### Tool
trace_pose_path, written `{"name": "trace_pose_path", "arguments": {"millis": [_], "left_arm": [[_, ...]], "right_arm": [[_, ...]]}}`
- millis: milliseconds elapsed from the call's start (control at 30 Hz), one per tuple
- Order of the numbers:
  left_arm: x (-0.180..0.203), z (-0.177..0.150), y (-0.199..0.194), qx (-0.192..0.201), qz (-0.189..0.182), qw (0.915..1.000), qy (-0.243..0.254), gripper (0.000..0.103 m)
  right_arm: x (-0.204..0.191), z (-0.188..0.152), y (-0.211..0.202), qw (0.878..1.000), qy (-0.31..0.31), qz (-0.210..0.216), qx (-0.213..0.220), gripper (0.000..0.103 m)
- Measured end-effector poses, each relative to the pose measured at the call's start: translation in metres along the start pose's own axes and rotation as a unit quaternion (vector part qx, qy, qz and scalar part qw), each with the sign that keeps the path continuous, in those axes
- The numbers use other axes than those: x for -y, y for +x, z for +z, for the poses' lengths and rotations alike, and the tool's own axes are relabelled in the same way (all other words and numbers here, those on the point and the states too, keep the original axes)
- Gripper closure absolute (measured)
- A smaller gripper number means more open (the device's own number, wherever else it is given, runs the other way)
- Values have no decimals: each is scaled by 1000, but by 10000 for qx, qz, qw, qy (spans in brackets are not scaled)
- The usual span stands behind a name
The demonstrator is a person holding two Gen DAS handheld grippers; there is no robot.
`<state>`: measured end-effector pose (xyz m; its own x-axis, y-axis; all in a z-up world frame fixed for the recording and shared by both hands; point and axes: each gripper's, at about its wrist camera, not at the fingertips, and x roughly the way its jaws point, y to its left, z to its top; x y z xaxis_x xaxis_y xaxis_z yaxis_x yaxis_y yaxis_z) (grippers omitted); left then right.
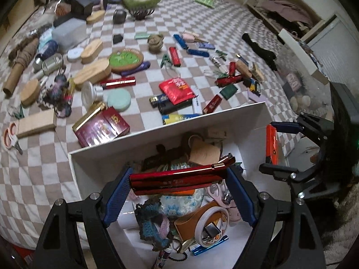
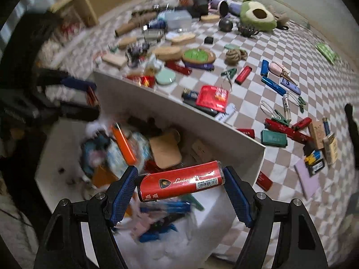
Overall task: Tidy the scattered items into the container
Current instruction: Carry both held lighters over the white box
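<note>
Left tongs (image 1: 179, 180) pinch red case (image 1: 177, 176), angled down over white box (image 1: 157, 132) | right tongs (image 2: 180, 183) pinch red lighter (image 2: 179, 180)

A white box (image 1: 94, 163) sits open on the checked cloth, already part-filled with a roll of tape (image 1: 211, 222), a crocheted pouch (image 1: 152, 226), a tan leather piece (image 1: 205, 154) and an orange lighter (image 2: 124, 143). Above it a dark red metallic case (image 1: 179, 177) lies crosswise, pinched end to end. A red lighter (image 2: 181, 182) with a barcode label lies the same way over the box. Many small items stay scattered beyond, among them a red packet (image 1: 177, 89).
</note>
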<state>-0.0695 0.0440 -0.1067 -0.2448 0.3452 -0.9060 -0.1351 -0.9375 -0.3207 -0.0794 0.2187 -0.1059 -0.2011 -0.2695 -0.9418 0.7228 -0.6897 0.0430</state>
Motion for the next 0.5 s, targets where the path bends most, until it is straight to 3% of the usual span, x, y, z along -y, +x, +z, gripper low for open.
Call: {"name": "trace_pose_path", "arguments": {"millis": [67,233,500], "left_arm": [[-4,0,6,-106,17,9999,-101,20],[-8,0,15,-266,31,9995,-195,20],[-8,2,27,-419,134,9987,-249,20]], "right_arm": [[-5,-2,6,9989,-340,-288,-137,25],[-14,-6,22,9934,-926,-502,-459,25],[-33,-15,55,9673,-1933,-1306,-1000,25]]}}
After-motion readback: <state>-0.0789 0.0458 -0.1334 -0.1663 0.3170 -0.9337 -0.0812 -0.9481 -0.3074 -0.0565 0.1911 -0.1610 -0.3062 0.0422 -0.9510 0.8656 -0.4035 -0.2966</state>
